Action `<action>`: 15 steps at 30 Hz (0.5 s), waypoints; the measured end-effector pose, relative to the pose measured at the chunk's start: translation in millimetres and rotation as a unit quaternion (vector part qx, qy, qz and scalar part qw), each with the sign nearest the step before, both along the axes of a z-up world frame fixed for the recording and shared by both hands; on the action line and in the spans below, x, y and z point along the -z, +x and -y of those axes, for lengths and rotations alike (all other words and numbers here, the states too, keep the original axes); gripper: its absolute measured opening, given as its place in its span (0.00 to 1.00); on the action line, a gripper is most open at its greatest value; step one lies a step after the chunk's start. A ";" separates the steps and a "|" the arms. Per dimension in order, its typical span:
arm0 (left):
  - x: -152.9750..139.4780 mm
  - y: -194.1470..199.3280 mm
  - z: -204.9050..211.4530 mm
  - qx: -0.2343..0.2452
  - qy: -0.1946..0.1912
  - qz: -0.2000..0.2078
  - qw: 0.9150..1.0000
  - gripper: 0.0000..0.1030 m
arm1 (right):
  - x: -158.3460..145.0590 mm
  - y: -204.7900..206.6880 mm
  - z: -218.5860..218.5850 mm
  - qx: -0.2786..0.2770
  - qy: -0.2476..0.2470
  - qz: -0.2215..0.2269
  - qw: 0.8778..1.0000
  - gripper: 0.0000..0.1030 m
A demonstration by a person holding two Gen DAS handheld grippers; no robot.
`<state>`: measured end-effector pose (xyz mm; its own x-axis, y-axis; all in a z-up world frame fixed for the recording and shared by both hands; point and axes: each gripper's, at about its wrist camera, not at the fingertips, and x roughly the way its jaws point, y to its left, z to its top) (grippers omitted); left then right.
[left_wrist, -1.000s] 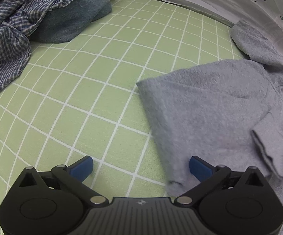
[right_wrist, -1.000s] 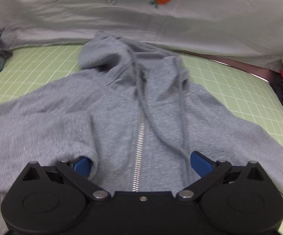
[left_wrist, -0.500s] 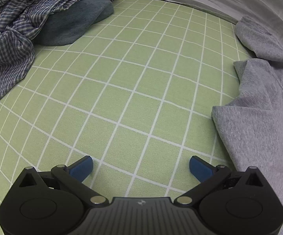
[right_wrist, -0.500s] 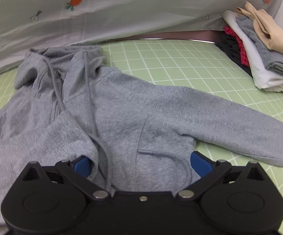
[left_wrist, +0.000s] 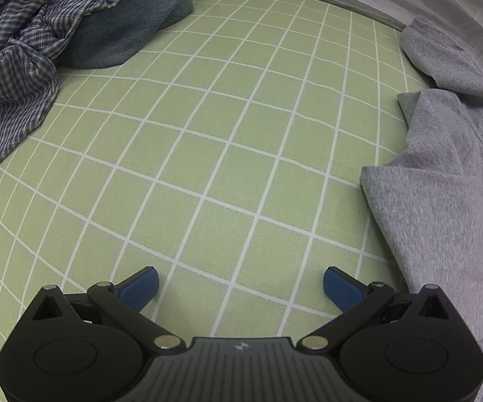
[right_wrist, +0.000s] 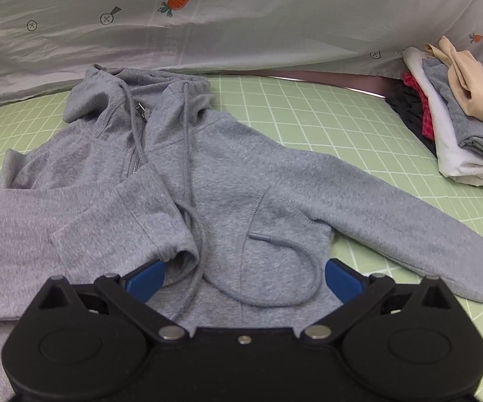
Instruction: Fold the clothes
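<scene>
Left gripper (left_wrist: 240, 288): jaws wide open, empty, over bare green grid mat (left_wrist: 208, 154). Grey hoodie (left_wrist: 449, 201) lies off at its 3 o'clock, not touching. Plaid shirt (left_wrist: 20, 67) heaped at 10 o'clock.

Right gripper (right_wrist: 244, 278): jaws wide open, gripping nothing, hovering over the hoodie (right_wrist: 241, 174) front; contact unclear. One sleeve is folded across the chest at 9 o'clock. Unfolded sleeve (right_wrist: 392, 207) runs out towards 3 o'clock, long axis roughly crosswise. Right gripper is nearer, so likely its pick. Folded stack (right_wrist: 455, 124) at 2 o'clock.
</scene>
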<state>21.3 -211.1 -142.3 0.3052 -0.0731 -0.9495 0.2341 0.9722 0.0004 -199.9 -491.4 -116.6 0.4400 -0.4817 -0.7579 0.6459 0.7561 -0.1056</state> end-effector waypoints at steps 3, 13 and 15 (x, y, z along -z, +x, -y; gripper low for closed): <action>0.3 -2.9 -1.5 0.006 0.001 -0.002 1.000 1.00 | -6.0 1.4 -7.4 -0.010 0.005 0.027 1.000 1.00; 2.1 -6.6 -0.3 0.015 0.001 0.000 1.000 1.00 | 11.4 27.3 -34.0 -0.073 0.067 0.023 0.995 0.49; 1.8 -6.5 -0.3 0.015 0.001 0.001 1.000 1.00 | 15.0 29.8 -34.9 -0.079 0.079 0.021 0.994 0.37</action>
